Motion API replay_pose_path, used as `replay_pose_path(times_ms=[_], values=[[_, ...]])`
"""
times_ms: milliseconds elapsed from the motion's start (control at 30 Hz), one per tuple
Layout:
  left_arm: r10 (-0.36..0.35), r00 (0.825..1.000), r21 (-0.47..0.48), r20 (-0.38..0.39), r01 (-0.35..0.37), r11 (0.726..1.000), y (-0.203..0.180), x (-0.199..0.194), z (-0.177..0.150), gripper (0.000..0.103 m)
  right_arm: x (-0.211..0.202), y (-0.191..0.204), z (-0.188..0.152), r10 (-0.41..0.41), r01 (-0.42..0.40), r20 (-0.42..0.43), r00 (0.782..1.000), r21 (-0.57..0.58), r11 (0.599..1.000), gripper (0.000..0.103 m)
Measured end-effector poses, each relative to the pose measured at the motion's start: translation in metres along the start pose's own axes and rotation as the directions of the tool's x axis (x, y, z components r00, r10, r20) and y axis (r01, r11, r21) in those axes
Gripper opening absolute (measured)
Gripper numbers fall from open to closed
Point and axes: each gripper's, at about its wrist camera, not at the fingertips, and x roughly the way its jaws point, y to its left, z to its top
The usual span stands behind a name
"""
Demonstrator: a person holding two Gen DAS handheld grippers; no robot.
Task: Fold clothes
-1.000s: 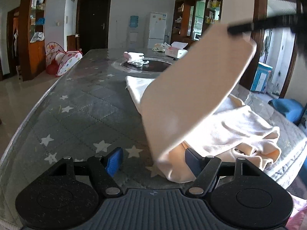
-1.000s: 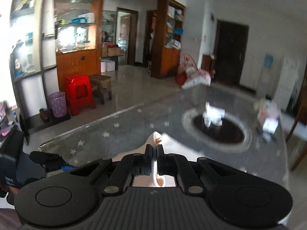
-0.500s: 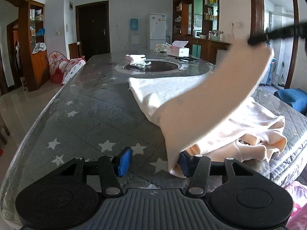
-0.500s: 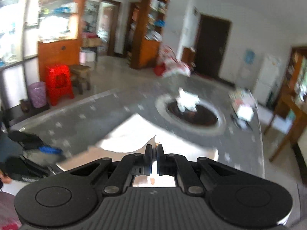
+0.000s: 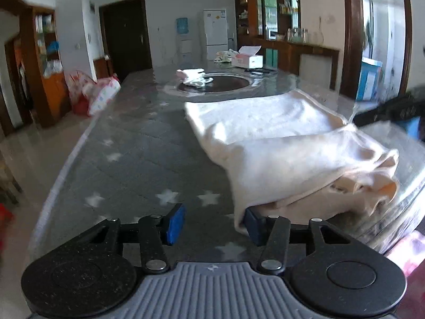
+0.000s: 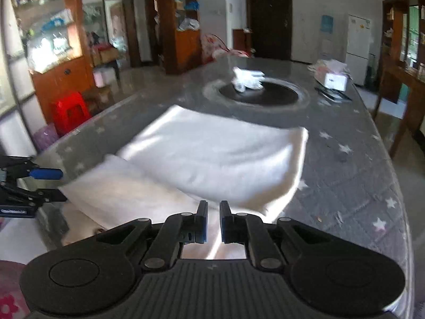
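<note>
A cream garment (image 5: 279,138) lies folded on the grey star-patterned table (image 5: 127,154), with a loose bunched end at the table's right edge. My left gripper (image 5: 211,222) is open at the garment's near edge; its right finger (image 5: 253,224) touches the cloth. In the right wrist view the garment (image 6: 212,154) lies flat with a sleeve folded over it. My right gripper (image 6: 213,222) is slightly open just above the cloth's near edge and holds nothing. The left gripper also shows there at the left edge (image 6: 34,183).
A small white cloth (image 5: 194,77) sits on a dark round inset (image 5: 228,83) mid-table. A tissue box (image 5: 248,58) stands at the far end. A red stool (image 6: 70,111) and cabinets stand beyond the table's left side.
My right gripper lowered the sleeve across the garment and opened, letting it go. The sleeve now lies flat. My left gripper stayed open at the near edge.
</note>
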Motion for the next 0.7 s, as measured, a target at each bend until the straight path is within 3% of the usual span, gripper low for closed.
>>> replay_pose_path(times_ms=[67, 233, 333, 467, 700], values=[[0.001, 1.0, 0.019, -0.014, 0.0, 1.0, 0.005, -0.003, 0.002, 0.056, 0.0, 0.003, 0.0, 0.031, -0.031, 0.009, 0.999, -0.017, 0.999, 0.009], [-0.058, 0.998, -0.086, -0.002, 0.058, 0.995, 0.02, -0.008, 0.02, 0.053, 0.015, 0.007, -0.002, 0.072, -0.072, -0.015, 0.997, -0.041, 0.997, 0.011], [-0.152, 0.988, -0.14, 0.042, 0.156, 0.978, 0.016, -0.002, 0.037, 0.053, 0.022, 0.007, -0.002, 0.082, -0.082, -0.014, 0.997, -0.031, 0.996, 0.016], [-0.275, 0.959, -0.197, 0.061, 0.282, 0.939, 0.003, 0.028, 0.057, 0.053, 0.026, 0.01, -0.006, 0.088, -0.089, -0.019, 0.996, -0.027, 0.996, 0.018], [-0.275, 0.961, -0.197, 0.012, 0.271, 0.942, 0.004, 0.073, 0.06, 0.051, 0.034, 0.012, -0.013, 0.095, -0.095, -0.04, 0.995, -0.012, 0.995, 0.021]])
